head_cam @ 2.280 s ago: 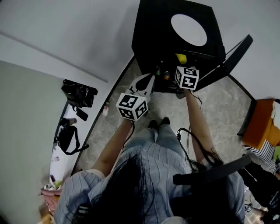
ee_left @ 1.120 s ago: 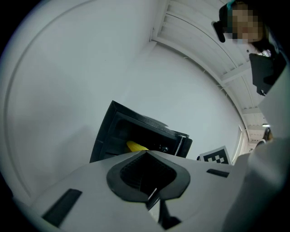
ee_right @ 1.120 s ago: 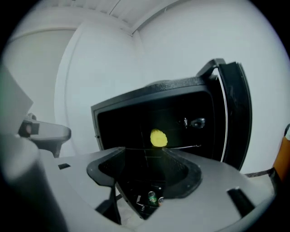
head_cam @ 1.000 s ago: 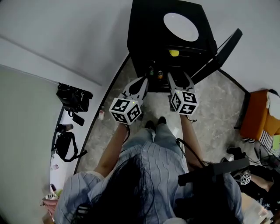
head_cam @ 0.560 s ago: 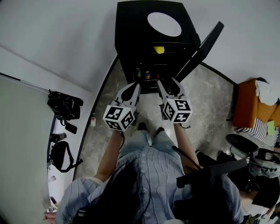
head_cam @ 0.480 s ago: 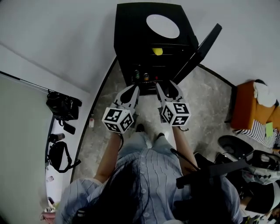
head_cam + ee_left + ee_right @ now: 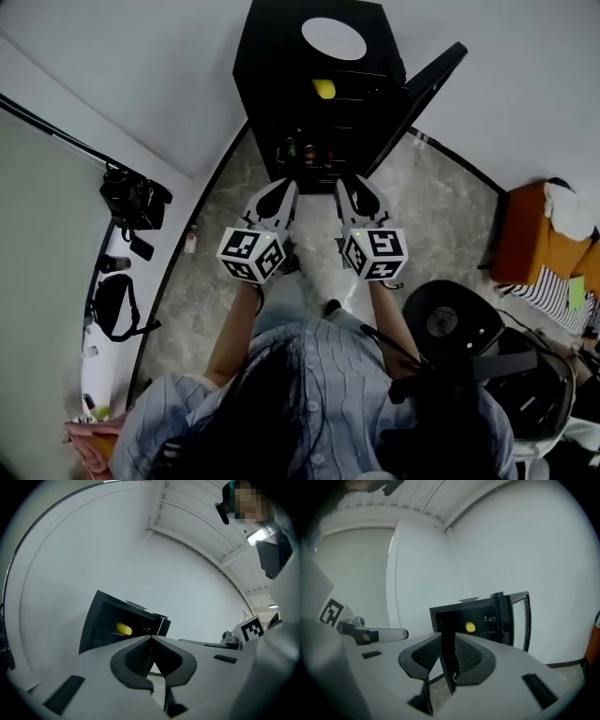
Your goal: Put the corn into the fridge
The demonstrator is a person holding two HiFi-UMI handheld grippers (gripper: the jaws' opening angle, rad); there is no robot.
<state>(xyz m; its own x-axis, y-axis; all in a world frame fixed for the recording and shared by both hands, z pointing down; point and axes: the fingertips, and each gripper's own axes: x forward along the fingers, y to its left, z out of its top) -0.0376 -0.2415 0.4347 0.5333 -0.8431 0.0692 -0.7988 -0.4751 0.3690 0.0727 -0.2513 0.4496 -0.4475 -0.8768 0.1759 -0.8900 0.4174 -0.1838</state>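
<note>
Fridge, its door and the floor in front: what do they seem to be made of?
Fridge: dull black cabinet, probably painted metal or plastic; no grain shows. Door: dark frame around a clear pane, likely glass, since the wall shows through it. Floor: mottled grey with pale veins, so probably stone or stone-look tile.

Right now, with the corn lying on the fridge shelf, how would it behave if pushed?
The corn looks rounded, so it would probably roll rather than tip. It seems small beside the fridge, likely light. With the door open, it might roll out.
</note>
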